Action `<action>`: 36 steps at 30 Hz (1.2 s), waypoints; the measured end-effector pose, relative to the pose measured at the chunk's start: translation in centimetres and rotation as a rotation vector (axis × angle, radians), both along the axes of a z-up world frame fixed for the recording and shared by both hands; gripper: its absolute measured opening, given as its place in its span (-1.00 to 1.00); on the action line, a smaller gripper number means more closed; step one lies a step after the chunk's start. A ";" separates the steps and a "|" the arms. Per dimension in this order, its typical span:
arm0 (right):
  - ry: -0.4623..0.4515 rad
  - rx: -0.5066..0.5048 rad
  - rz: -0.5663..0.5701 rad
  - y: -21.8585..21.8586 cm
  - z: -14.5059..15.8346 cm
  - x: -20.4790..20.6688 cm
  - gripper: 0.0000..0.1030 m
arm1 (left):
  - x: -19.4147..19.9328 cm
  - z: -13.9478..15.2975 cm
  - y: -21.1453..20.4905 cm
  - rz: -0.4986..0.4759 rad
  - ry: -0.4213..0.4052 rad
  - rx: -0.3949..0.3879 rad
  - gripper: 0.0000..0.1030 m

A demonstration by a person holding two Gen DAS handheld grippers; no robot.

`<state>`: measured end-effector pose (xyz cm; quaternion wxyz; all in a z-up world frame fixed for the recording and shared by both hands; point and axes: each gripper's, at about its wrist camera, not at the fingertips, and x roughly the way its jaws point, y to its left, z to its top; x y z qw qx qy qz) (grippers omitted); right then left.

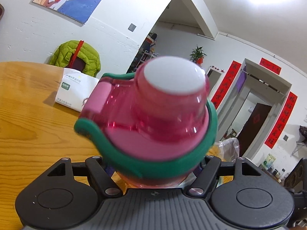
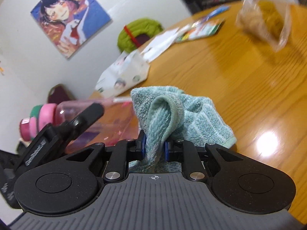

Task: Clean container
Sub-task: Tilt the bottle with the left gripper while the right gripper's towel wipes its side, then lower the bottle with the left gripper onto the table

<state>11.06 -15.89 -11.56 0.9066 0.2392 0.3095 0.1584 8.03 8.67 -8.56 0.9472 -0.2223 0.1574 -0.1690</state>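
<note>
A pink translucent bottle (image 1: 153, 118) with a pink lid and green strap fills the left wrist view. My left gripper (image 1: 153, 170) is shut on its body and holds it tilted above the wooden table (image 1: 28, 124). In the right wrist view the same bottle (image 2: 92, 118) lies sideways at the left, with the left gripper's black finger across it. My right gripper (image 2: 154, 145) is shut on a light blue towel (image 2: 191, 115), bunched just right of the bottle; whether towel and bottle touch is unclear.
A white tissue pack (image 1: 76, 90) (image 2: 122, 76) lies on the table. Papers and leaflets (image 2: 195, 28) and a clear plastic bag (image 2: 264, 17) lie farther off. A green jacket (image 1: 76, 57) hangs on a chair behind the table.
</note>
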 end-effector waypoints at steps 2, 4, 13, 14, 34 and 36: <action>-0.058 -0.050 -0.067 -0.8 1.0 -0.9 -0.64 | -0.2 0.4 0.1 -0.009 -0.016 0.001 0.37; -0.111 -0.052 -0.112 -1.9 2.1 -1.7 -0.64 | -0.5 0.8 0.0 -0.024 -0.042 0.011 0.37; -0.173 -0.052 -0.100 -3.8 3.4 -1.2 -0.64 | -1.3 1.2 -2.8 -0.041 -0.122 0.238 0.37; -0.176 -0.052 -0.092 -3.6 3.1 -1.1 -0.64 | -1.3 1.2 -3.0 -0.036 -0.125 0.259 0.37; -0.142 -0.099 0.047 0.0 -0.4 -1.0 0.01 | -5.5 0.4 -4.9 -0.030 -0.142 0.473 0.72; -0.143 -0.085 0.049 -0.1 -0.4 -1.4 0.15 | -6.3 0.5 -5.1 -0.016 -0.163 0.508 0.76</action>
